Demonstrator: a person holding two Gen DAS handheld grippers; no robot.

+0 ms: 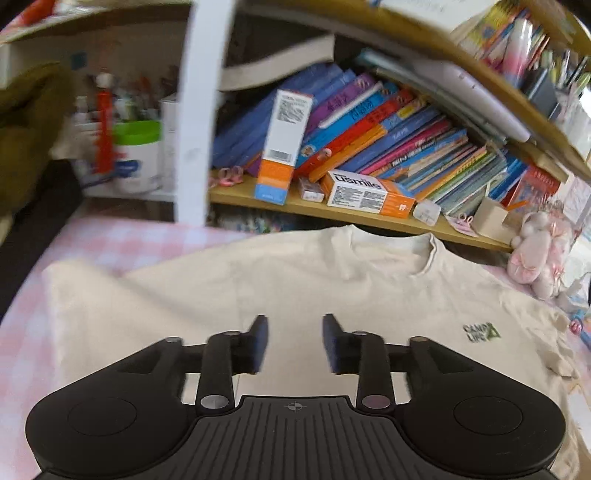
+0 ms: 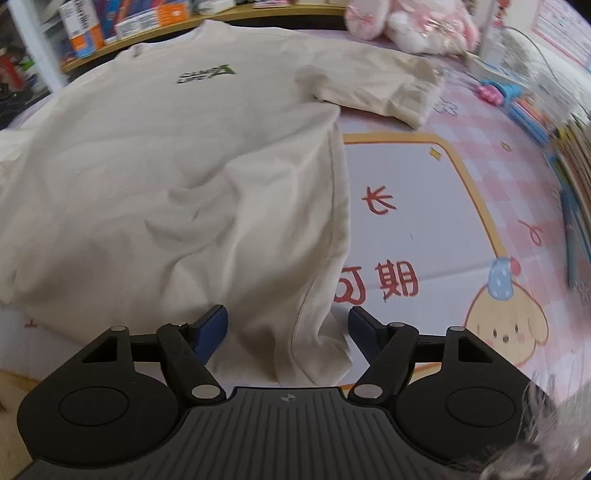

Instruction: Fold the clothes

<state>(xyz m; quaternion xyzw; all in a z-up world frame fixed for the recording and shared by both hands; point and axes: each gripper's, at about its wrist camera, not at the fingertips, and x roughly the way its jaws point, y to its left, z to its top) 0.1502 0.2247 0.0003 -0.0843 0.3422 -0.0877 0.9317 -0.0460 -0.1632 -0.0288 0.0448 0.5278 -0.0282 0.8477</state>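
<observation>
A shirt (image 2: pixel 177 155) lay flat on the pink counter (image 2: pixel 498 155); the left hand-held gripper (image 1: pixel 295 341) hovered empty, jaws apart, while the right hand-held gripper (image 2: pixel 288 328) straddled its hem, wide open.

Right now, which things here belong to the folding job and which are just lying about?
Job: cream T-shirt; left hand-held gripper; right hand-held gripper.

Lying about: pink plush toy; toothpaste box; leaning books; green-lidded tub.
</observation>
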